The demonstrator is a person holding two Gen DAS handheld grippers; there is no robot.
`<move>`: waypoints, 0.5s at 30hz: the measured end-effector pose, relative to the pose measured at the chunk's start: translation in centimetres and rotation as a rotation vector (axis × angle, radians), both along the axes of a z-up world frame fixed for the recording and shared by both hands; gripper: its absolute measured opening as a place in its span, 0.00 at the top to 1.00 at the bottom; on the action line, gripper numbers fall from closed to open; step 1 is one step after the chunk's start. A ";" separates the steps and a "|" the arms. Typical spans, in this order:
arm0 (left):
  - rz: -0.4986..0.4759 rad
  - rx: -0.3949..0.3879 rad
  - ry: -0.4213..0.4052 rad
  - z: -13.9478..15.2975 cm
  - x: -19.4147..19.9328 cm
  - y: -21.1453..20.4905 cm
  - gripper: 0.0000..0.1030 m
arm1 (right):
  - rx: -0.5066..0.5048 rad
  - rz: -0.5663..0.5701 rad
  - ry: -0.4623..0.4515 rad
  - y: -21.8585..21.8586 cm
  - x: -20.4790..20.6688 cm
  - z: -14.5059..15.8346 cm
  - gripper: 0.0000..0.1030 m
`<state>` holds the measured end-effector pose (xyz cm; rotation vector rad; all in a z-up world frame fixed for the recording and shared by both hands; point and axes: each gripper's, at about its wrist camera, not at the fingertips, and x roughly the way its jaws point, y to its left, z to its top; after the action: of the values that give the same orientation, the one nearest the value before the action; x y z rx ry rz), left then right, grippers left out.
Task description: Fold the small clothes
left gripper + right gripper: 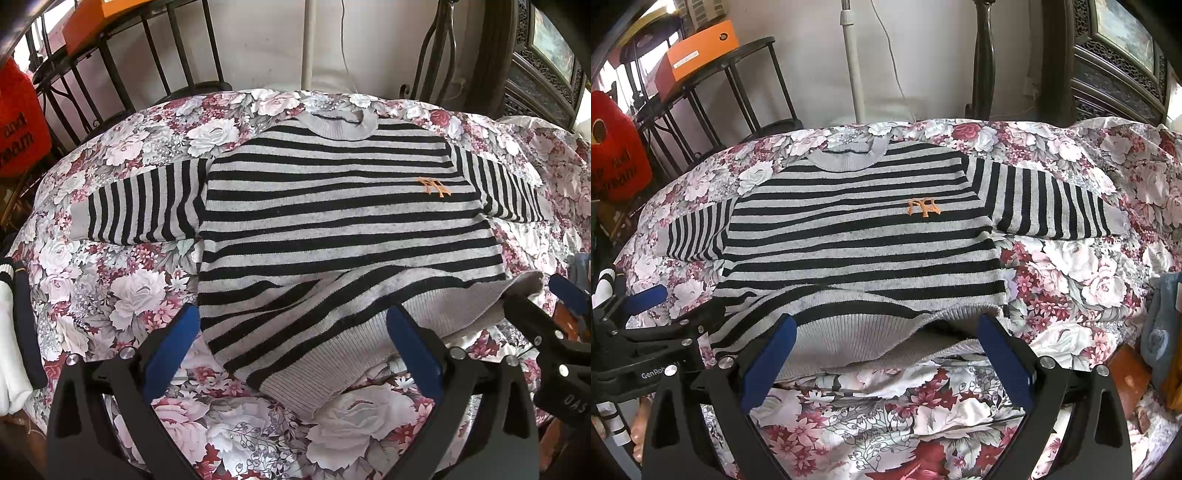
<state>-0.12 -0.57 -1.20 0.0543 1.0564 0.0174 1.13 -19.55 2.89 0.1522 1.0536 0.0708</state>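
Observation:
A small grey and black striped sweater [332, 206] lies face up on a floral bedspread [110, 280], sleeves spread out to both sides, with an orange logo [434, 186] on the chest. Its ribbed hem is rumpled and partly turned up at the near edge. My left gripper [291, 343] is open, its blue pads either side of the hem's left part. My right gripper [886, 350] is open, with the ribbed hem [849, 339] between its fingers. The right gripper also shows in the left wrist view [535, 310], at the hem's right corner. The sweater also shows in the right wrist view [857, 236].
A black metal rack [713, 92] with an orange box [698, 51] stands at the back left, next to a red cushion [617, 155]. A dark carved headboard [1115, 74] is at the back right. A white pole [853, 62] stands behind the bed. White cloth [11, 350] lies at the left.

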 end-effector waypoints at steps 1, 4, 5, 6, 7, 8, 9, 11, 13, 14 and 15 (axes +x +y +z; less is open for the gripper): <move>0.000 0.000 0.000 0.0 0.0 0.0 0.05 | 0.000 0.000 0.000 0.0 0.0 0.0 0.04; 0.000 0.000 0.001 0.0 0.0 0.0 0.05 | -0.002 0.001 0.001 -0.1 0.0 0.0 0.04; 0.000 0.000 0.001 0.0 0.0 0.0 0.05 | -0.002 0.001 0.001 -0.1 0.0 0.0 0.04; 0.000 0.000 0.001 0.0 0.0 0.0 0.05 | -0.002 0.001 0.001 -0.1 0.0 0.0 0.04; -0.001 0.001 0.001 0.0 0.0 0.0 0.05 | -0.002 0.001 0.001 -0.1 0.0 0.0 0.04; -0.001 0.000 0.001 0.0 0.0 0.0 0.05 | -0.002 0.001 0.001 -0.1 0.0 0.0 0.04; 0.000 0.000 0.001 0.0 0.0 0.0 0.05 | 0.000 0.000 0.000 -0.1 0.0 0.0 0.04; 0.000 0.000 0.002 0.0 0.0 0.0 0.05 | 0.000 0.000 0.000 -0.2 -0.1 0.0 0.04; 0.000 0.000 0.003 0.0 0.0 0.0 0.05 | 0.000 -0.001 0.000 -0.2 -0.1 0.0 0.04; 0.001 0.000 0.001 0.0 0.0 0.0 0.05 | 0.001 -0.001 0.000 -0.2 -0.1 0.0 0.04; 0.001 0.000 0.002 0.0 0.0 0.0 0.05 | 0.001 -0.001 -0.001 -0.2 0.0 0.0 0.04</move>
<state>-0.11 -0.56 -1.19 0.0540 1.0581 0.0182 1.09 -19.75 2.94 0.1539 1.0528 0.0705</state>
